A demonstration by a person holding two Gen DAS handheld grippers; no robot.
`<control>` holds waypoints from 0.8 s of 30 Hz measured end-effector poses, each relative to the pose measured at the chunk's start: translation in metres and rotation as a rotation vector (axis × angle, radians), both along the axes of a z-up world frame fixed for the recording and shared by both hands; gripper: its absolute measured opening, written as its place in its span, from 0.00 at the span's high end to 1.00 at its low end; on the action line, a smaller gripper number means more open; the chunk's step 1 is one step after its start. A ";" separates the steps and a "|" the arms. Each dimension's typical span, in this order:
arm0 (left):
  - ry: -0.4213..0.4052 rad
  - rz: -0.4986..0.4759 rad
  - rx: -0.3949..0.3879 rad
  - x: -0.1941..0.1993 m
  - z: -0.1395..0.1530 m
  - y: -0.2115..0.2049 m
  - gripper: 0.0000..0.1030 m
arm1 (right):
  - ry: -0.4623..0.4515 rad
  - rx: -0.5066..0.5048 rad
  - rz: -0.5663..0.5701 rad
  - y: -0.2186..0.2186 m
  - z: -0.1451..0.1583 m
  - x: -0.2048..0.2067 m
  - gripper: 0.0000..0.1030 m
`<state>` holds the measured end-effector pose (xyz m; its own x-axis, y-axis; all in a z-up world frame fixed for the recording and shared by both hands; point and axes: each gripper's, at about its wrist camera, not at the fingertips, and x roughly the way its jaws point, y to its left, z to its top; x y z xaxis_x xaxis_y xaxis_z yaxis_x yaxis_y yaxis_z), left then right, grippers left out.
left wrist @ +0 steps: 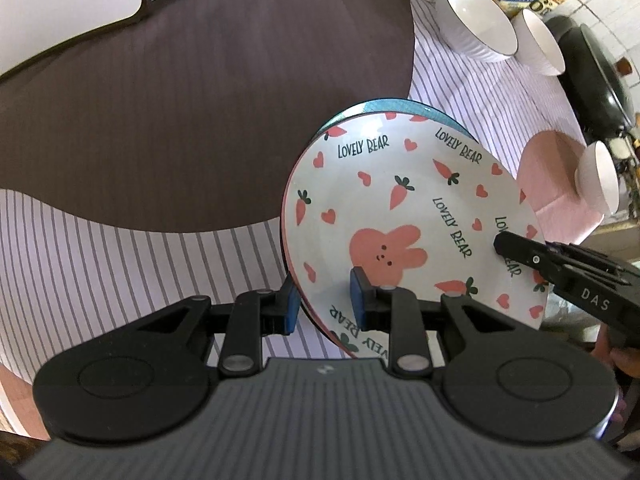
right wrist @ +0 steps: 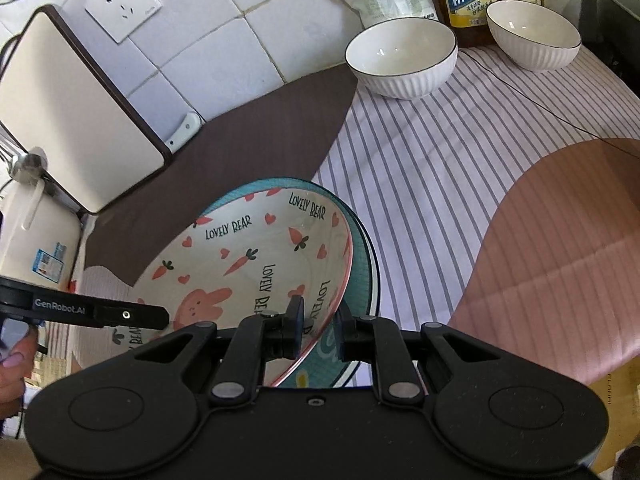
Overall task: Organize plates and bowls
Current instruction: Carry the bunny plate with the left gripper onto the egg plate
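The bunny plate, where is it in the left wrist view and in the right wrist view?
Left wrist: bunny plate centre-right, its near rim in the left claw.
Right wrist: lower centre, its rim in the right claw.
Shared landmark: the brown mat behind it.

A: Plate status?
B: Rabbit-print plate (right wrist: 248, 264) (lettered "LOVELY BEAR") stacked in teal plate (right wrist: 360, 256), both tilted.
A: Bowls?
B: Two white ribbed bowls (right wrist: 401, 58) (right wrist: 534, 36) upright on the striped cloth; third bowl (left wrist: 598, 178) apart.

A white tiled wall (right wrist: 256, 28) with a socket (right wrist: 122, 2) is standing behind the counter; a striped cloth (right wrist: 432, 152) is covering it under daylight.
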<state>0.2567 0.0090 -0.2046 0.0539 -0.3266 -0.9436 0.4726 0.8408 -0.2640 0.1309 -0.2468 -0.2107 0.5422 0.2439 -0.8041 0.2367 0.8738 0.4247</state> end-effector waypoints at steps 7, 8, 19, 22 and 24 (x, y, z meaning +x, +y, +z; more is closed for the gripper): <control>0.004 -0.036 0.085 -0.003 -0.012 -0.010 0.79 | 0.056 -0.130 0.052 0.018 0.009 0.009 0.77; -0.005 -0.023 0.085 -0.005 -0.012 -0.009 0.80 | 0.068 -0.171 0.066 0.022 0.010 0.011 0.76; -0.028 0.029 0.069 -0.004 -0.010 -0.001 0.88 | 0.131 -0.335 0.137 0.038 0.015 0.013 0.71; -0.037 0.037 0.086 -0.007 -0.006 -0.003 0.88 | 0.073 -0.361 0.189 0.046 0.021 0.007 0.69; -0.044 0.036 0.094 -0.012 -0.003 -0.004 0.89 | 0.052 -0.361 0.221 0.049 0.024 0.004 0.69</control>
